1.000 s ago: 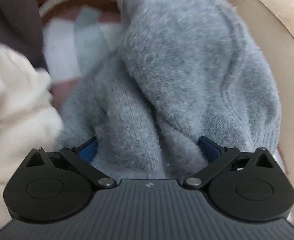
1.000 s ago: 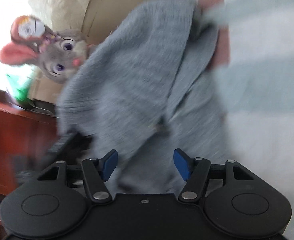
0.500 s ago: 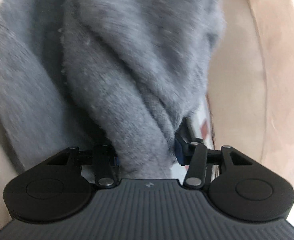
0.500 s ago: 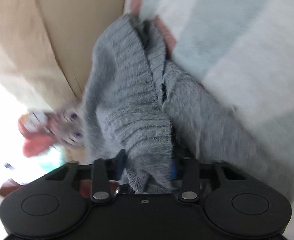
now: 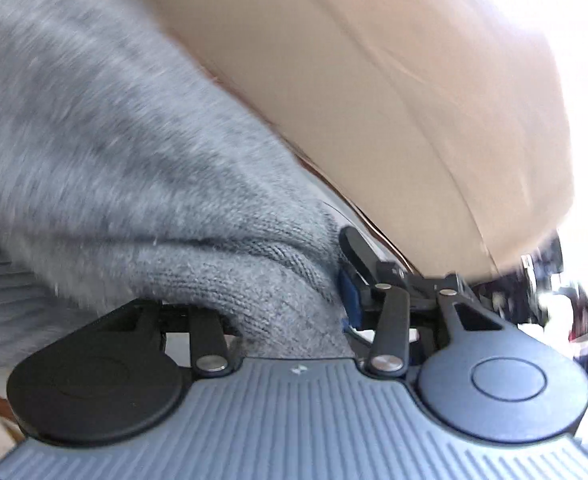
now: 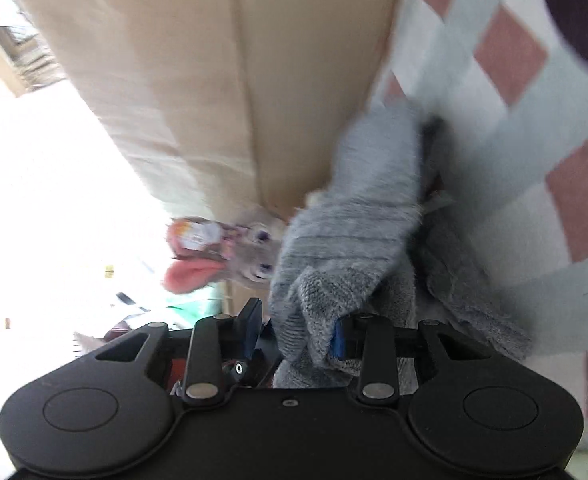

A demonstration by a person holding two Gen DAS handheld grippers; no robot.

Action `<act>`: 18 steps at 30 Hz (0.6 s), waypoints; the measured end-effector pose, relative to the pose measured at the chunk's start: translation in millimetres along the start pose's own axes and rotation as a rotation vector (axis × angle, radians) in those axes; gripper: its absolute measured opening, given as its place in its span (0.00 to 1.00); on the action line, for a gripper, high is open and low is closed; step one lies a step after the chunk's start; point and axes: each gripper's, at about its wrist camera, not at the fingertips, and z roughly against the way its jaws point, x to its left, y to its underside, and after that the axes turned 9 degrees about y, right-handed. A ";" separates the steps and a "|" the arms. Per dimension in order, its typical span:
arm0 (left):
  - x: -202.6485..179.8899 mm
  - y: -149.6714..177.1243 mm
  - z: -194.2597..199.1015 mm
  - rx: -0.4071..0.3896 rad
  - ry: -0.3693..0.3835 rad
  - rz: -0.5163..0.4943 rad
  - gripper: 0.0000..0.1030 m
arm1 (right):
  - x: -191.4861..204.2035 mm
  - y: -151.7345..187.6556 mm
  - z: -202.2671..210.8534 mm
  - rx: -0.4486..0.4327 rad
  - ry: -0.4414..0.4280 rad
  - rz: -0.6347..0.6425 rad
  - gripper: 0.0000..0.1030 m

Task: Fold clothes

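Your left gripper [image 5: 290, 300] has a thick bunch of the grey knit sweater [image 5: 142, 168] between its jaws, and they are closing a last touch tighter on it; the blue pad of one finger [image 5: 352, 294] presses into the knit, while the other finger is buried under the fabric. From that pinch the sweater runs away to the left side of the left wrist view, blurred, in front of a tan cushion [image 5: 394, 80].

Your right gripper [image 6: 298, 332] pinches another fold of the same sweater [image 6: 350, 240]. One blue pad [image 6: 338, 338] is sunk in the knit; the other finger [image 6: 250, 320] stands at the fold's outer edge, and whether its pad touches the wool is not clear. Above the jaws the ribbed part of the sweater is bunched, its far end lying against a checked blanket [image 6: 506, 52] in pink, white and pale blue. Beside the fold a grey plush rabbit [image 6: 250, 252] with pink ears sits at the foot of the tan cushion [image 6: 214, 80].
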 end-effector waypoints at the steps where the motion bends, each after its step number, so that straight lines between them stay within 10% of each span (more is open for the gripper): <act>1: -15.9 5.4 -5.9 0.021 0.021 -0.025 0.41 | 5.3 -0.3 18.8 -0.016 -0.012 0.012 0.40; 5: -82.2 47.9 -51.3 0.257 0.213 -0.122 0.46 | 22.5 6.0 107.7 -0.055 -0.104 0.078 0.40; 7: -113.2 81.2 -74.2 0.303 0.184 -0.226 0.49 | 36.9 11.0 148.5 -0.093 0.000 0.216 0.42; 12: -131.9 125.1 -114.6 0.318 -0.089 -0.541 0.52 | 59.7 36.5 189.9 -0.348 0.554 0.735 0.43; 15: -112.3 123.3 -76.4 0.241 -0.301 -0.695 0.57 | 41.6 52.2 184.0 -0.528 0.692 0.885 0.66; 18: -94.3 98.1 -40.1 0.094 -0.476 -0.732 0.92 | 24.4 67.9 156.6 -0.594 0.750 0.970 0.76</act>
